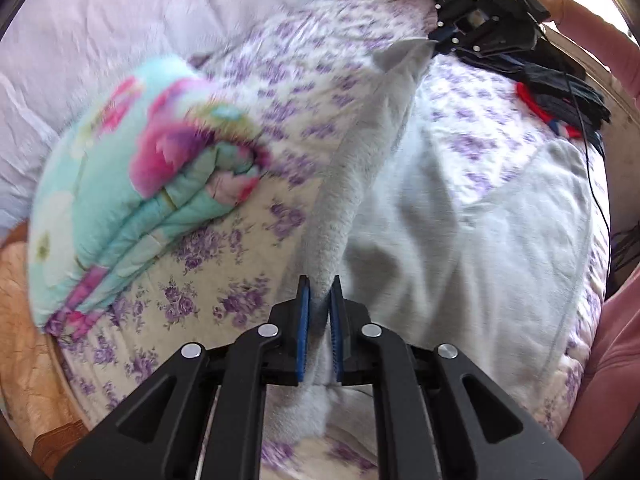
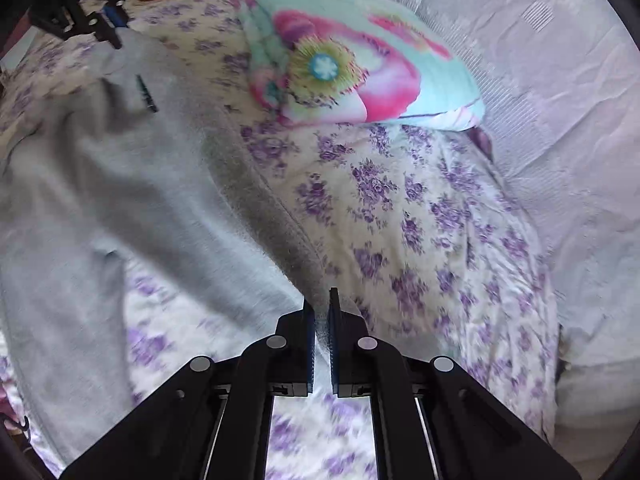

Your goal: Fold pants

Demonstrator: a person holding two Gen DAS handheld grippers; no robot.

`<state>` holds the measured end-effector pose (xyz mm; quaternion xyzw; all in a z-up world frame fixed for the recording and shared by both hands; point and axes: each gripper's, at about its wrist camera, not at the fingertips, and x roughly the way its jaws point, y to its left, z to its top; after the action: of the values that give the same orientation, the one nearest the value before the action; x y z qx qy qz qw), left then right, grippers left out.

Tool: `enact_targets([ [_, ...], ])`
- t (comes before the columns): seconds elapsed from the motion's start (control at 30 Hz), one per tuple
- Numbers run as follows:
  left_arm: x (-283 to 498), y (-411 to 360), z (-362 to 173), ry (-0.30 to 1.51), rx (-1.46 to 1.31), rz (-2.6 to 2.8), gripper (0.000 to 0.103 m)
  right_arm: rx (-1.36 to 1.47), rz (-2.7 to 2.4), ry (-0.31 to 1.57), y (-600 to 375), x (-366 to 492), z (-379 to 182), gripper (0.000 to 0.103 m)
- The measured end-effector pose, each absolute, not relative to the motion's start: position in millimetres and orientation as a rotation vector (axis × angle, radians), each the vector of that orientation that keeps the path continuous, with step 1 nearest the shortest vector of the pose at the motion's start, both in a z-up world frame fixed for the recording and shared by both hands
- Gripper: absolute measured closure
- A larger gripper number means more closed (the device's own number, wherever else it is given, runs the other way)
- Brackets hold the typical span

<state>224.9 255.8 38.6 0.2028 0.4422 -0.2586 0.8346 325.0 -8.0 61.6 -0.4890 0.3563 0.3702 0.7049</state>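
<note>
While the light grey fleecy pants (image 1: 420,208) lie mostly spread over the purple-flowered quilted bedspread (image 2: 400,208), one long edge of them is raised off the bed, pinched at either end. The black left gripper (image 1: 319,312) is clamped tight on that edge, and the black right gripper (image 2: 320,320) is likewise closed on grey cloth. No finished fold shows yet: judging by this, the first lengthwise fold is only beginning. A folded turquoise and pink floral blanket (image 2: 360,52) sits near, apart from the pants.

No legible text; pants (image 2: 132,184) mark blurred
</note>
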Motion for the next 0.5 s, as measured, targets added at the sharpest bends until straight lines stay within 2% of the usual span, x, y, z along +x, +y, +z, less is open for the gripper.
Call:
enact_targets([
  [0.17,146.6,228.3,50.4,0.833,0.516,-0.569,0.094,-1.082,0.819,0.733,-39.0,234.9,73.3,0.097],
  [0.43,65.9,198.6,13.3,0.805,0.595,-0.594,0.094,-1.081,0.884,0.696,-49.5,90.9,13.1,0.097],
  [0.5,60.1,196.7,8.0,0.776,0.667,-0.515,0.089,-1.058,0.884,0.706,-51.6,81.2,2.9,0.097],
])
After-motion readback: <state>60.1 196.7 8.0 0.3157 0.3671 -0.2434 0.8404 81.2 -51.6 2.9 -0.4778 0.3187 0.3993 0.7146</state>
